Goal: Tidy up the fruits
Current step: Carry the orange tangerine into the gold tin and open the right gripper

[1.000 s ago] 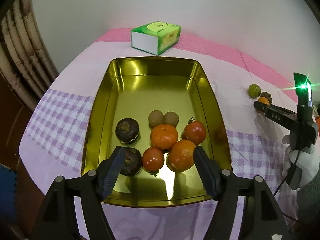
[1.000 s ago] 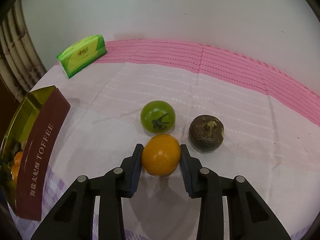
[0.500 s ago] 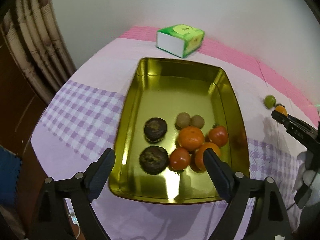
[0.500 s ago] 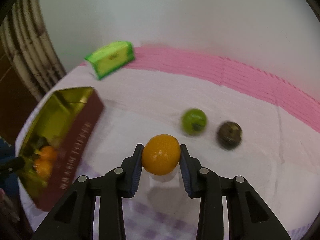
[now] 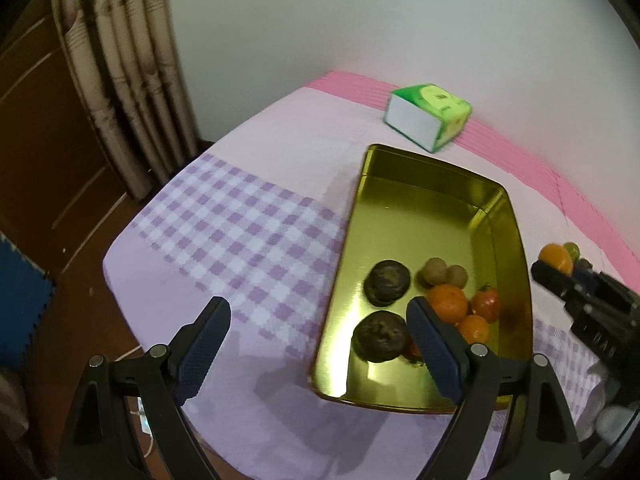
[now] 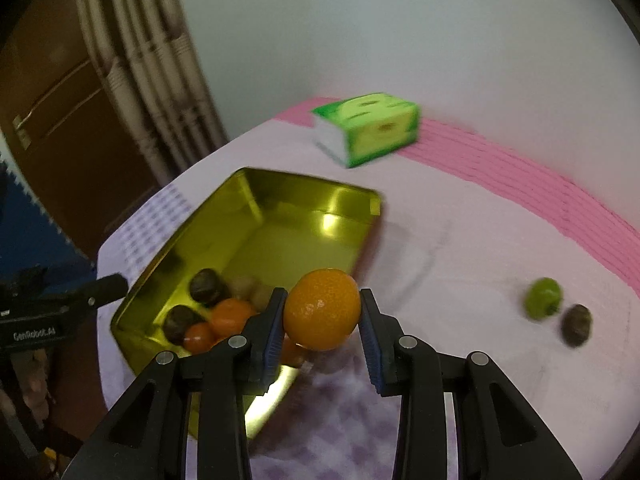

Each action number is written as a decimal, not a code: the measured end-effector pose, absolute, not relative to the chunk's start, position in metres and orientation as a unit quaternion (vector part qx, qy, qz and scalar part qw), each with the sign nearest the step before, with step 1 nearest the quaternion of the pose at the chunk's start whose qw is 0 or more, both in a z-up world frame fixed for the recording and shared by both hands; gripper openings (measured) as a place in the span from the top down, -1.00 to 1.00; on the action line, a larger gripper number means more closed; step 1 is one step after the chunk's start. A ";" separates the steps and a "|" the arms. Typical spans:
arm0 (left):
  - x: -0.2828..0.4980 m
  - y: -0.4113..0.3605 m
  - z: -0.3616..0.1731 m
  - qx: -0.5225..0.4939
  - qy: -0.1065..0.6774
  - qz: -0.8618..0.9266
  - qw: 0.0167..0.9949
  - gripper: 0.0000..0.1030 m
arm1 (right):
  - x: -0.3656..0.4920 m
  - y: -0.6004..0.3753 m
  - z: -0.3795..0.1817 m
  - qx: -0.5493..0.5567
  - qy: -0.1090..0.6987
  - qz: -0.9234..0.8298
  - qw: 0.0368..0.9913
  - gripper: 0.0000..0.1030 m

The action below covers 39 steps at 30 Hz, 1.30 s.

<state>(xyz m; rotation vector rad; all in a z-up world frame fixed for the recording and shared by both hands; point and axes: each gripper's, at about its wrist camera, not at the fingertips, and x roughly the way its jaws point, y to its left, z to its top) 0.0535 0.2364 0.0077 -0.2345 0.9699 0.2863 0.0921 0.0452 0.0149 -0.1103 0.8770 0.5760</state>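
My right gripper (image 6: 322, 316) is shut on an orange (image 6: 322, 309) and holds it in the air over the near right corner of the gold tray (image 6: 256, 194). In the left wrist view that same orange (image 5: 555, 258) shows at the tray's right side. The gold tray (image 5: 400, 200) holds several fruits at its near end: two dark brown ones (image 5: 387, 282), two small tan ones (image 5: 434, 271), oranges (image 5: 448, 302) and red tomatoes (image 5: 486, 304). My left gripper (image 5: 316, 342) is open and empty, above the tray's left edge and the checked cloth.
A green tomato (image 6: 543, 298) and a dark brown fruit (image 6: 576, 324) lie on the cloth right of the tray. A green tissue box (image 5: 428, 116) stands behind the tray near the wall. Curtains and a wooden door are at the left, past the table edge.
The right gripper lifted the orange off the cloth and carried it left to the tray. The left gripper opened wide and drew back to the left, off the fruit in the tray.
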 end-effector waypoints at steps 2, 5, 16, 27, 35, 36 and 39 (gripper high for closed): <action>0.052 0.240 0.007 -0.118 0.462 0.141 0.868 -0.69 | 0.092 0.058 0.011 -0.063 0.421 0.283 0.859 0.30; 0.051 0.245 0.007 -0.127 0.461 0.144 0.866 -0.69 | 0.090 0.072 0.006 -0.075 0.425 0.294 0.853 0.30; 0.051 0.248 0.004 -0.135 0.464 0.144 0.864 -0.69 | 0.096 0.085 -0.013 -0.092 0.447 0.296 0.839 0.29; 0.054 0.244 0.000 -0.131 0.472 0.143 0.860 -0.69 | 0.092 0.085 -0.015 -0.093 0.445 0.296 0.840 0.28; 0.053 0.242 -0.002 -0.130 0.473 0.143 0.860 -0.69 | 0.092 0.084 -0.014 -0.090 0.446 0.296 0.840 0.28; 0.054 0.242 -0.002 -0.129 0.473 0.142 0.860 -0.69 | 0.091 0.084 -0.014 -0.090 0.446 0.296 0.840 0.28; 0.053 0.241 -0.002 -0.128 0.473 0.142 0.860 -0.69 | 0.091 0.082 -0.012 -0.087 0.445 0.298 0.840 0.28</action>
